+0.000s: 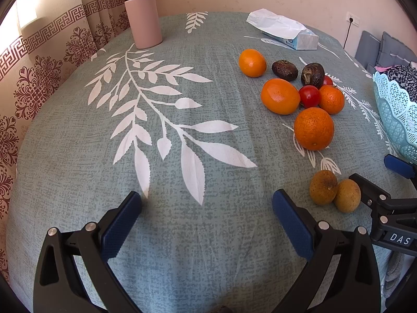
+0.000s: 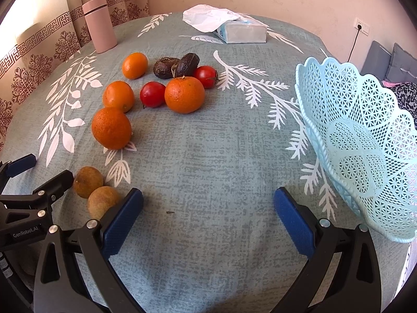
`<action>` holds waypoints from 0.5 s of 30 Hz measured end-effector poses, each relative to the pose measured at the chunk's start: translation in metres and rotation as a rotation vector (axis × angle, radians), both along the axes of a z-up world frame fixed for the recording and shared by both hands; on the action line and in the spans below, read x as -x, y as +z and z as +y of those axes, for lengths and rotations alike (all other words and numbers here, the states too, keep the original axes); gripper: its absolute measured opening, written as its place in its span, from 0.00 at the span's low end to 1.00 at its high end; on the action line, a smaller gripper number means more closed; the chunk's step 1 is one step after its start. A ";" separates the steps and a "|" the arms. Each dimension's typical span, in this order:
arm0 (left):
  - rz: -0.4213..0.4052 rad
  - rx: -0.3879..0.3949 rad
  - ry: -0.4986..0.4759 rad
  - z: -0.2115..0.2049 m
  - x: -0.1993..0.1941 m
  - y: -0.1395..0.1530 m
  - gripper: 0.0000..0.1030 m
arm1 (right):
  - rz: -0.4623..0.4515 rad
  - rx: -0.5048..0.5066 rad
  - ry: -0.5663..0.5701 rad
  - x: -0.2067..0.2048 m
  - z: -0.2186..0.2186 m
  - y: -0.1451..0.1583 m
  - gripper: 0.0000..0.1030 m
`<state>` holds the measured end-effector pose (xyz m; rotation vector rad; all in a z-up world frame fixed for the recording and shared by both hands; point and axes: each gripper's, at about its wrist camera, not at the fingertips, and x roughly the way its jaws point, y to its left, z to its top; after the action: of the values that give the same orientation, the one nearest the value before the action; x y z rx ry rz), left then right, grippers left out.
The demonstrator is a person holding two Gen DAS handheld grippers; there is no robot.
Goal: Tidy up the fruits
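Several oranges [image 2: 111, 127] [image 1: 314, 128], two red tomatoes [image 2: 152, 94] [image 1: 309, 96], two dark wrinkled fruits [image 2: 186, 64] [image 1: 284, 70] and two brown round fruits [image 2: 88, 181] [image 1: 323, 187] lie on the cloth. A light-blue lattice basket [image 2: 365, 140] [image 1: 396, 109] stands empty at the right. My left gripper [image 1: 207, 203] is open and empty over bare cloth, left of the brown fruits. My right gripper [image 2: 208, 202] is open and empty between the brown fruits and the basket. Each gripper shows in the other's view [image 1: 378, 177] [image 2: 39, 167].
A pink flask [image 1: 142, 13] [image 2: 100, 23] stands at the back left by the curtain. A tissue pack [image 1: 286, 30] [image 2: 234, 27] lies at the back. The table's right edge runs just beyond the basket, with grey cushions [image 2: 396, 62] behind.
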<state>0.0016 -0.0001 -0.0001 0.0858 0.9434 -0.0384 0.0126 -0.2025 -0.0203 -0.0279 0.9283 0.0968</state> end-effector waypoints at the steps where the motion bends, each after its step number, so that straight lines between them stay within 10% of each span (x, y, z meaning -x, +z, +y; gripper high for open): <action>1: 0.000 0.000 0.000 0.000 0.000 0.000 0.95 | 0.000 0.000 0.000 0.000 0.000 0.000 0.98; 15: 0.000 0.001 0.000 0.000 0.000 0.000 0.95 | -0.001 0.005 0.000 0.000 0.000 0.000 0.98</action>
<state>0.0016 0.0000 -0.0001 0.0852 0.9434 -0.0387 0.0130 -0.2024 -0.0198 -0.0329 0.9275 0.0941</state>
